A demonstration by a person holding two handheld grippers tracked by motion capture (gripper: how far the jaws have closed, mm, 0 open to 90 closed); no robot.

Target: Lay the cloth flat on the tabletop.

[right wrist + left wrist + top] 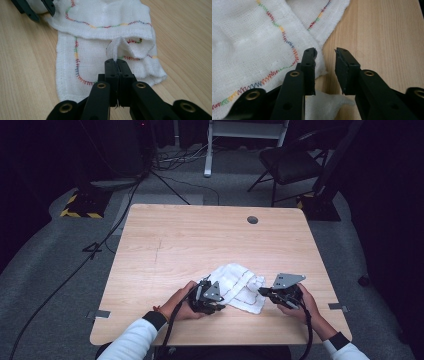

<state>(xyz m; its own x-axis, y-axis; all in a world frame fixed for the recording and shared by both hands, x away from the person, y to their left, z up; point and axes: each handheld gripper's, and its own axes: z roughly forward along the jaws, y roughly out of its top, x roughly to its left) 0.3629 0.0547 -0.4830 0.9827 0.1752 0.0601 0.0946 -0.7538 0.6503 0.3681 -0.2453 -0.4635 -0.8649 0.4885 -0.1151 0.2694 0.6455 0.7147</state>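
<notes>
A white cloth [239, 287] with a multicolour zigzag seam lies crumpled near the front edge of the wooden table [200, 240], between the two hands. My left gripper [220, 306] is at its left side. In the left gripper view the jaws [325, 52] stand open over the cloth [249, 45] edge, with bare wood in the gap and the left jaw above the hem. My right gripper [261, 291] is at the cloth's right side. In the right gripper view it [116, 61] is shut on a raised fold of the cloth [105, 15].
A round cable hole [252, 219] sits at the table's far right. Beyond the table are a folding chair [290, 165], a white frame and cables on the grey floor. The table's front edge runs just below both hands.
</notes>
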